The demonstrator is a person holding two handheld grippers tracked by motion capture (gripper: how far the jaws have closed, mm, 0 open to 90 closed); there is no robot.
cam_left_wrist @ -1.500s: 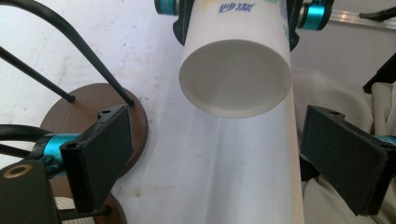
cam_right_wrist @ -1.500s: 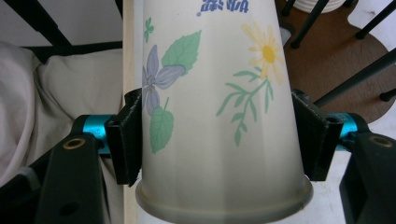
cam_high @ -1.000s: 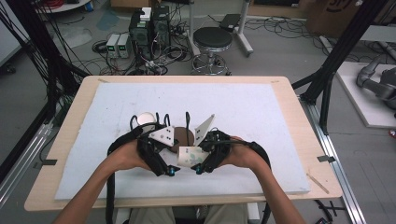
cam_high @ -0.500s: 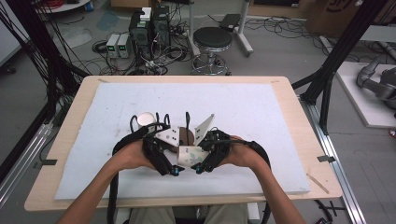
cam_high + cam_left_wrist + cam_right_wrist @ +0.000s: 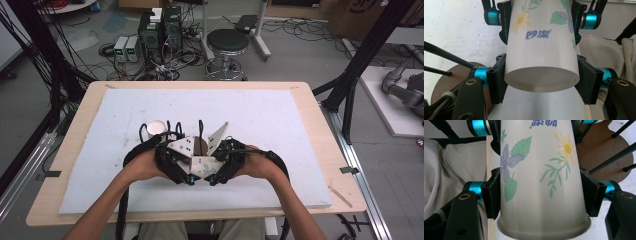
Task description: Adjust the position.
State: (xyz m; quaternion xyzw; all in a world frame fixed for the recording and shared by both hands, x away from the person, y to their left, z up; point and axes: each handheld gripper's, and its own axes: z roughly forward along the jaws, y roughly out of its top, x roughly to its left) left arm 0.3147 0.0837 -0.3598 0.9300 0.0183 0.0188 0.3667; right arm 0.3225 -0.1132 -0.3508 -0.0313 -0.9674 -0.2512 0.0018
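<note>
Paper cup [image 5: 541,50] clamped by both: left gripper [image 5: 541,80] jaws just closing onto base end, right gripper [image 5: 541,195] near rim. Grasp done; pulling cup apart from stack probably remains.

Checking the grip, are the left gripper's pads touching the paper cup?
Touching: the left gripper view shows the left gripper pads pressed against both sides of the paper cup.

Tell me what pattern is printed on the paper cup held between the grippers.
White paper cup with green leaves, a yellow daisy, a purple flower and blue lettering; clearest in the right gripper view.
</note>
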